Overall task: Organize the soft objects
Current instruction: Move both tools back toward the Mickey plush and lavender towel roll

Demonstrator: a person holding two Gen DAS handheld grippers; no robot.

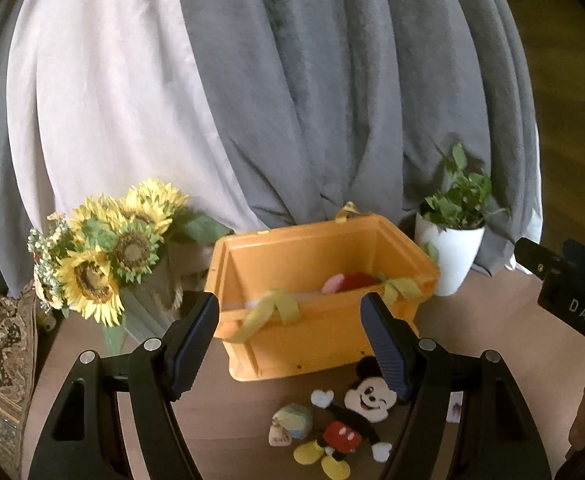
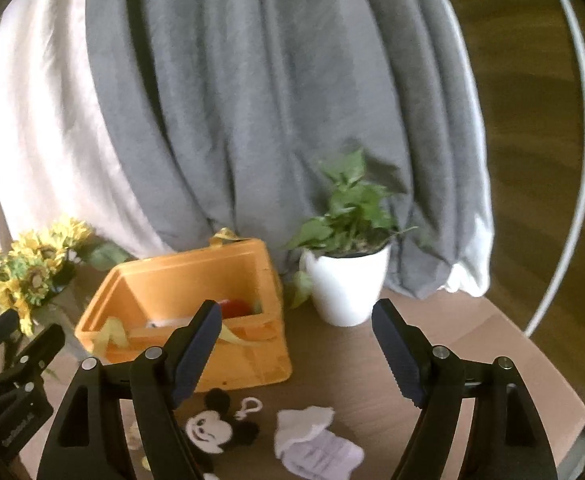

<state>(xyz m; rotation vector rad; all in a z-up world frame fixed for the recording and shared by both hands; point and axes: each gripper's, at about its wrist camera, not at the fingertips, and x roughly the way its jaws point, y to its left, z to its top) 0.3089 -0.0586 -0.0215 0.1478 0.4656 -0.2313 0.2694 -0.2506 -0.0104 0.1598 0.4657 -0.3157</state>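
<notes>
An orange plastic crate [image 1: 324,320] sat at the centre of a brown tabletop [image 1: 492,320], its yellow ribbon handles [image 1: 270,308] draped over the near wall and a red and pink soft item [image 1: 348,282] lying inside toward the right. In the left wrist view the left gripper [image 1: 292,354] hung released in the lower half of the frame, its jaws spread wide with nothing between the pads, the crate's front wall showing in the gap. Below the crate, at lower centre, a Mickey Mouse plush [image 1: 352,420] lay face up on the table, with a small pastel soft cube [image 1: 292,422] touching its left side. Sunflowers [image 1: 108,248] stood at the left of the frame and a potted green plant [image 1: 452,240] in a white pot at the right, both before grey and pale curtains [image 1: 292,80].

The right wrist view showed the right gripper [image 2: 298,354] likewise unclenched and empty, its jaws apart over the tabletop just right of the crate [image 2: 180,320]. The plush [image 2: 212,428] lay at lower left between the fingers, a pink keyring clip [image 2: 248,406] at its ear, and a white and lilac sock [image 2: 316,440] rested beside it at lower centre. The plant [image 2: 348,280] stood just right of the crate.
</notes>
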